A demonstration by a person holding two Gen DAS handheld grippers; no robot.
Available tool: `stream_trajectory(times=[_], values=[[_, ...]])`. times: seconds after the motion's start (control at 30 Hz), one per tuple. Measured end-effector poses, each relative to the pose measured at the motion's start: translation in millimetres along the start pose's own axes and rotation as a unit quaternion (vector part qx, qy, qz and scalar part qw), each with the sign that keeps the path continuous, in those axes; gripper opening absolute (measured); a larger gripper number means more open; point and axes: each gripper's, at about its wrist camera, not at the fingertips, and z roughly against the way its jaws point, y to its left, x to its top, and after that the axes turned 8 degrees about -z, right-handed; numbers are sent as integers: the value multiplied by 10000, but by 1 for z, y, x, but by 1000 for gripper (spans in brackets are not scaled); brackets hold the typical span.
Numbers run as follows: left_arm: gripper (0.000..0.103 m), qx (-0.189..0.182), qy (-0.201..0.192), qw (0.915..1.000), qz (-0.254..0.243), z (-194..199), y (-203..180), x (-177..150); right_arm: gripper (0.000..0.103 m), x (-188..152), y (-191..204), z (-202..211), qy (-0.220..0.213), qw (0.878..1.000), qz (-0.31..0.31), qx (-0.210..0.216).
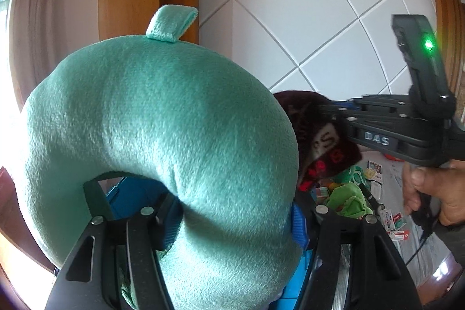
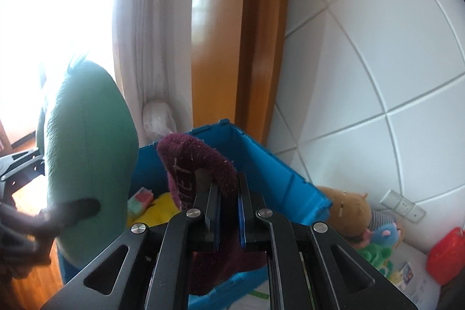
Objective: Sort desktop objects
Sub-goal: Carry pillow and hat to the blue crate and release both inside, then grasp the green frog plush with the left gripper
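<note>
1. My left gripper (image 1: 232,211) pinches one arm of the green neck pillow (image 1: 162,141), held up in the air beside the blue bin (image 2: 261,164);
2. My right gripper (image 2: 228,211) is clamped on the maroon sock (image 2: 197,164), raised over that bin; a yellow plush (image 2: 158,208) lies inside.

White raised letters "DAS" stand on the side of the right gripper (image 1: 334,109). Pale stitched letters on the maroon knitted cloth (image 2: 200,164) read roughly "TIET"; its other markings are illegible.
</note>
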Motion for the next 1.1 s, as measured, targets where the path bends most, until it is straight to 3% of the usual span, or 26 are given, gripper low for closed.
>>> stream_trajectory(times=[0.07,0.13,0.17,0.2,0.23,0.27,0.43,0.5,0.57,0.67,0.77,0.9,0.97,1.1], values=[[82,-100,97,9998,115,-8,10,-1,9,2,1,-11,38,10000,-57,-26],[103,-187,278,9991,267,-18,22,-2,17,3,0,-18,67,9999,-111,-96],[103,-156,394,9986,310,-23,26,-5,50,4,-1,-23,100,9997,-141,-147],[103,-114,514,9980,347,-27,31,-7,102,5,-3,-27,93,9996,-207,-170],[103,-112,608,9972,429,-31,36,-11,98,3,-6,-28,124,9994,-276,-178],[103,-138,671,9963,517,-33,41,-16,103,0,-8,-27,129,9992,-308,-215],[103,-285,896,9938,599,-38,46,-34,103,-22,-20,-22,152,9984,-389,-392],[103,-86,844,9955,414,-49,29,-19,103,-30,-27,-24,201,9978,-437,-454],[103,380,761,9962,189,-48,34,-5,103,-32,-34,-27,231,9972,-514,-484],[103,418,611,9967,325,-44,37,8,103,-30,-34,-28,179,9972,-546,-488],[103,439,539,9971,324,-33,37,-1,103,-23,-34,-27,77,9973,-549,-482],[103,207,421,9982,372,-44,9,-21,103,-27,-41,-21,3,9966,-658,-491],[103,-107,306,9987,383,-46,-14,-23,103,-33,-45,-9,15,9961,-707,-525],[103,-577,220,9980,159,-60,-85,-25,103,-62,-65,18,17,9942,-861,-638]])
